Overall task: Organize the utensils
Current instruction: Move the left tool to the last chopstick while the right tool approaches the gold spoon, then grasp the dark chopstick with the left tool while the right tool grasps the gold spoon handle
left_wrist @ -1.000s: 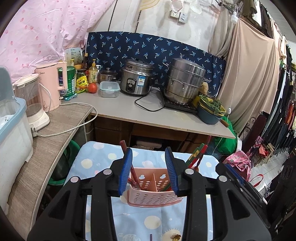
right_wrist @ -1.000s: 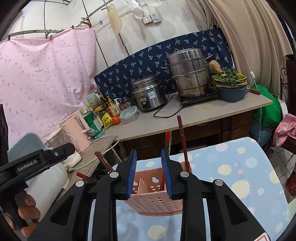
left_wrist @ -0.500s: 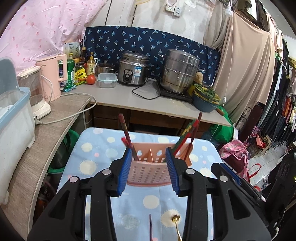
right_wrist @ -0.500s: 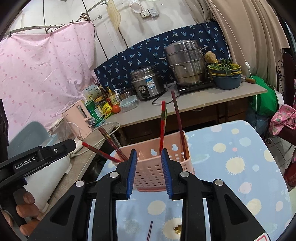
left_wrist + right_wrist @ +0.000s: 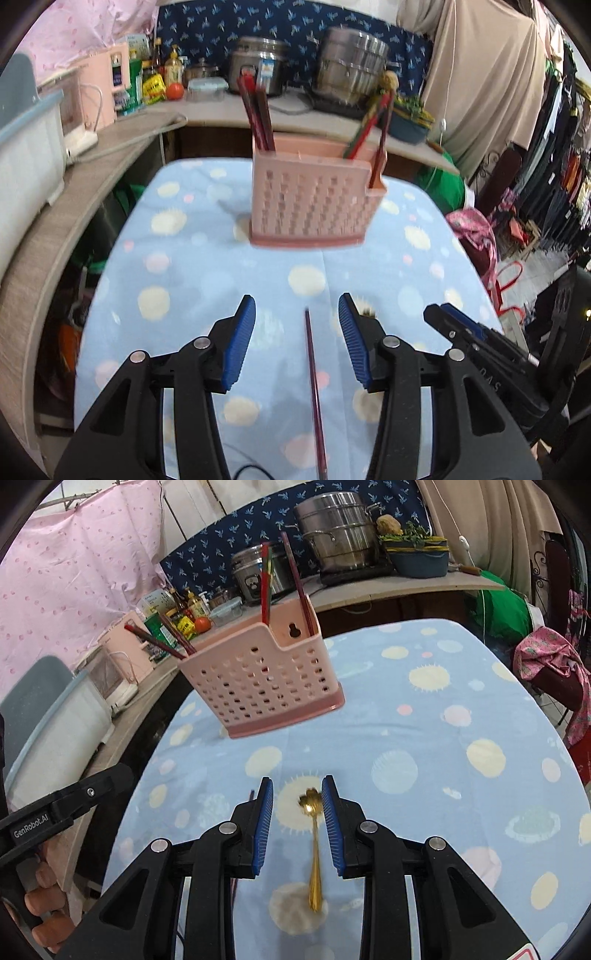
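While both grippers sit with their jaws apart holding nothing, the pink utensil basket [image 5: 312, 195] stands on the dotted blue tablecloth [image 5: 184, 280], dark red chopsticks [image 5: 256, 114] sticking up from its compartments. One loose chopstick [image 5: 314, 387] lies between the left gripper [image 5: 297, 343] fingers, a gold spoon [image 5: 314, 845] between the right gripper [image 5: 297, 825] fingers.

Even, bright diffuse light, soft shadows only. Heavy fisheye warp + dark vignette at corners. Motion blur on pink caddy [image 5: 312, 195], bg soft.
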`<action>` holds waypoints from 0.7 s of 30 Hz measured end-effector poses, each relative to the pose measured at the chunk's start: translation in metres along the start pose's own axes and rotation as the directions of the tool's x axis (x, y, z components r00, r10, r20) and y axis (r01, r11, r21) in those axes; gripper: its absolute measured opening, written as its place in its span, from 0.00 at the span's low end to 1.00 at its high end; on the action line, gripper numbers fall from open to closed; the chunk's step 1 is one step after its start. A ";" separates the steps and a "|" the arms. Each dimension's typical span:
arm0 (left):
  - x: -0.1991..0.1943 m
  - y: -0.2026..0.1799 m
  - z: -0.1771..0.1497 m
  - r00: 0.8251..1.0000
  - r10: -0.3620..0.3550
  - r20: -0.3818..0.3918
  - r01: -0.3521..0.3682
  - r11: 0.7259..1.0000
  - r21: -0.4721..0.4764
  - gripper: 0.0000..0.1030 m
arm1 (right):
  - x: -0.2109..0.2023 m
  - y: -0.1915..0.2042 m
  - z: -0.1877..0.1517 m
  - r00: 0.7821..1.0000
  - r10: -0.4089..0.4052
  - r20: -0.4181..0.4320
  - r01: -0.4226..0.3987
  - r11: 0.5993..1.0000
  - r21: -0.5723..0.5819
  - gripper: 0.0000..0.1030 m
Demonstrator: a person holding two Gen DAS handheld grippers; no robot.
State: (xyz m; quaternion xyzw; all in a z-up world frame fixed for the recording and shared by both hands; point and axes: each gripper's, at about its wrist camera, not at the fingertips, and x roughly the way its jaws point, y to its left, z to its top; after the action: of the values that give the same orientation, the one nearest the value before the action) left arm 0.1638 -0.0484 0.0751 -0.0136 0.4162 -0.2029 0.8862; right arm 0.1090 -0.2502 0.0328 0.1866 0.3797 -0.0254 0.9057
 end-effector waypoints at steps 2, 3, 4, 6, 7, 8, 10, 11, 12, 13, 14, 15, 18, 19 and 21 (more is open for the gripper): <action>0.008 0.001 -0.019 0.999 -0.001 -0.043 0.001 1.000 0.005 0.43 | 0.004 -0.001 -0.014 1.000 -0.018 -0.025 0.018 1.000 -0.014 0.26; 0.012 0.001 -0.027 0.998 0.000 -0.062 0.001 1.000 0.006 0.43 | 0.007 -0.002 -0.022 0.999 -0.023 -0.042 0.022 1.000 -0.019 0.26; 0.016 0.002 -0.036 0.997 -0.001 -0.081 0.001 1.000 0.008 0.43 | 0.009 -0.003 -0.028 0.998 -0.025 -0.053 0.024 0.999 -0.021 0.26; 0.024 0.000 -0.056 0.993 0.002 -0.122 0.000 1.000 0.017 0.43 | 0.013 -0.004 -0.038 0.997 -0.032 -0.072 0.030 0.999 -0.028 0.26; 0.029 0.001 -0.066 0.990 0.007 -0.143 -0.004 1.000 0.021 0.43 | 0.015 -0.004 -0.043 0.996 -0.040 -0.078 0.037 0.999 -0.036 0.26; 0.032 0.001 -0.075 0.987 0.004 -0.161 -0.001 1.000 0.019 0.43 | 0.016 -0.002 -0.047 0.995 -0.047 -0.083 0.044 0.998 -0.044 0.26; 0.040 0.001 -0.091 0.980 -0.002 -0.197 0.006 1.000 0.023 0.43 | 0.020 -0.001 -0.055 0.994 -0.055 -0.098 0.049 0.997 -0.059 0.26; 0.042 -0.001 -0.099 0.978 0.003 -0.208 0.003 1.000 0.028 0.43 | 0.021 -0.001 -0.057 0.993 -0.058 -0.103 0.051 0.997 -0.063 0.26; 0.044 -0.001 -0.106 0.975 0.004 -0.221 0.003 0.999 0.033 0.43 | 0.023 0.000 -0.059 0.992 -0.063 -0.108 0.055 0.996 -0.069 0.26; 0.046 -0.001 -0.112 0.972 -0.002 -0.236 0.010 0.999 0.033 0.43 | 0.024 0.000 -0.060 0.992 -0.067 -0.111 0.059 0.996 -0.074 0.26; 0.048 -0.002 -0.118 0.969 -0.005 -0.246 0.013 0.999 0.033 0.43 | 0.025 0.001 -0.062 0.991 -0.071 -0.114 0.062 0.995 -0.079 0.26; 0.049 -0.002 -0.122 0.967 -0.007 -0.256 0.016 0.999 0.034 0.43 | 0.026 0.000 -0.064 0.990 -0.072 -0.117 0.063 0.995 -0.082 0.26; 0.043 -0.006 -0.129 0.971 0.005 -0.241 0.013 0.997 0.070 0.47 | 0.030 0.001 -0.067 0.989 -0.075 -0.129 0.064 0.994 -0.086 0.26; 0.042 -0.007 -0.132 0.971 0.004 -0.238 0.014 0.997 0.076 0.48 | 0.031 0.001 -0.069 0.988 -0.077 -0.133 0.065 0.994 -0.089 0.26; 0.040 -0.009 -0.133 0.971 0.000 -0.237 0.019 0.997 0.079 0.49 | 0.032 0.003 -0.070 0.988 -0.086 -0.129 0.074 0.992 -0.099 0.26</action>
State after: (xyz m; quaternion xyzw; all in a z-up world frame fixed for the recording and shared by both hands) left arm 0.0843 -0.0525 -0.0395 0.0445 0.5105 -0.2241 0.8289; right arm 0.0847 -0.2192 -0.0334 0.1295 0.4473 -0.0312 0.8844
